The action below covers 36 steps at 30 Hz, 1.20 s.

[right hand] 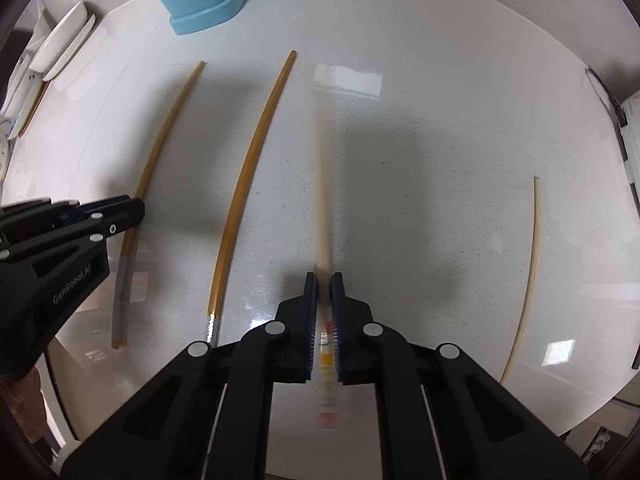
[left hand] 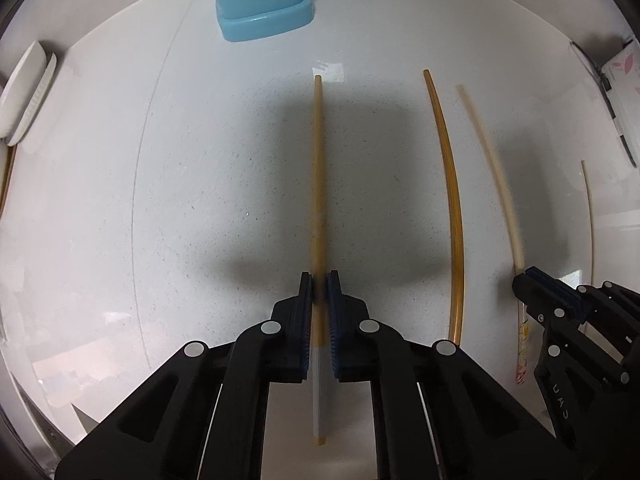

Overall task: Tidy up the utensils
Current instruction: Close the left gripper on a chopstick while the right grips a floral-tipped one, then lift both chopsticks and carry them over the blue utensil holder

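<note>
On the desk [left hand: 160, 200]: four chopsticks lie roughly parallel, their tips toward a blue holder [left hand: 260, 4] at the far edge.
Desk surface: white, speckled, glossy, with shadows of both tools across the middle.
Left gripper [left hand: 319, 292]: jaws clenched on the grey-ended brown stick [left hand: 318, 160]; blue pads press it from both sides.
Grey-ended brown stick: runs straight ahead from the left jaws; its grey band and brown butt show behind the pads; blurred at the grip.
Right gripper [right hand: 324, 292]: jaws clenched on the patterned pale stick [right hand: 325, 208]; pads press it from both sides.
Patterned pale stick: extends ahead from the right jaws; red and yellow marks on its rear part show between the pads; blurred along its length.
Plain brown stick [right hand: 256, 152]: lies free on the desk between the two gripped sticks, touching neither; a shiny tip at its near end.
Thin pale stick [right hand: 528, 280]: lies free, well apart, at the right side of the desk.
Blue holder: upright, perforated wall seen in the right wrist view, apart from all four sticks.
White dishes [right hand: 64, 44]: stacked at the left edge of the desk.
Stick height: cannot tell whether the gripped sticks rest on the desk or are lifted.
</note>
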{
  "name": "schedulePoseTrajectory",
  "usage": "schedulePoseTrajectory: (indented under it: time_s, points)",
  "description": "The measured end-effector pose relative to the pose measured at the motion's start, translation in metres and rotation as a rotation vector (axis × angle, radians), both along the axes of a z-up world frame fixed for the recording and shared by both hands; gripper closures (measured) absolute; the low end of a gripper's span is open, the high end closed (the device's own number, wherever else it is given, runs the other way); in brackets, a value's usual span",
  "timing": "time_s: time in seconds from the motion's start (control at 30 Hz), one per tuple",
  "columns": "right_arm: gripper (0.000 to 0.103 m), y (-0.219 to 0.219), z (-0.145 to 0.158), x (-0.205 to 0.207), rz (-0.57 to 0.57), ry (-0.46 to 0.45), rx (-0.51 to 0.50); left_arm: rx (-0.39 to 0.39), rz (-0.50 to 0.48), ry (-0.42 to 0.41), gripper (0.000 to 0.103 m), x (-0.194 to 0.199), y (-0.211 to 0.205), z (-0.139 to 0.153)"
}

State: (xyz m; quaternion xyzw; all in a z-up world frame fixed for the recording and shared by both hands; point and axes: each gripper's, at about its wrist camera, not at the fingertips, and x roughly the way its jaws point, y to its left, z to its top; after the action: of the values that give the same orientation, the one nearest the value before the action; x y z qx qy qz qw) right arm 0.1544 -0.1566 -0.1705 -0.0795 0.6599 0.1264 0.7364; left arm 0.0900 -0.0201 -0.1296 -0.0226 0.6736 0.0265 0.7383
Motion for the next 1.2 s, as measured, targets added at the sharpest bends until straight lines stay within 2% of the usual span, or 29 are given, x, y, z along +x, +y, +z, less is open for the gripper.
schedulePoseTrajectory:
  time_s: [0.23, 0.33, 0.4, 0.57, 0.77, 1.0, 1.1, 1.13, 1.2]
  points:
    - [0.097, 0.001, 0.008, 0.011, -0.011, -0.022, 0.019, -0.014, 0.009, -0.024, 0.096, 0.002, 0.013, 0.008]
    - [0.097, -0.004, 0.016, 0.011, -0.010, -0.030, 0.026, -0.021, 0.006, -0.038, 0.096, -0.008, 0.025, 0.021]
    - [0.097, -0.005, 0.018, 0.001, -0.013, -0.039, 0.034, -0.020, 0.004, -0.052, 0.096, -0.016, -0.009, 0.022]
    - [0.097, -0.005, 0.034, 0.006, -0.023, -0.071, 0.056, -0.025, 0.001, -0.092, 0.096, -0.022, -0.010, 0.042]
    - [0.097, -0.006, 0.057, 0.003, -0.024, -0.121, 0.088, -0.033, 0.017, -0.171, 0.096, -0.027, -0.009, 0.071]
    - [0.097, -0.014, 0.077, 0.026, -0.027, -0.165, 0.143, -0.016, 0.044, -0.254, 0.096, -0.036, -0.008, 0.098]
    - [0.097, -0.024, 0.091, 0.021, -0.025, -0.193, 0.158, -0.027, 0.056, -0.287, 0.096, -0.042, -0.006, 0.111]
    - [0.097, -0.025, 0.095, 0.023, -0.024, -0.201, 0.165, -0.031, 0.061, -0.298, 0.096, -0.055, -0.006, 0.119]
    - [0.097, -0.023, 0.103, 0.027, -0.021, -0.222, 0.176, -0.033, 0.072, -0.320, 0.096, -0.045, -0.011, 0.114]
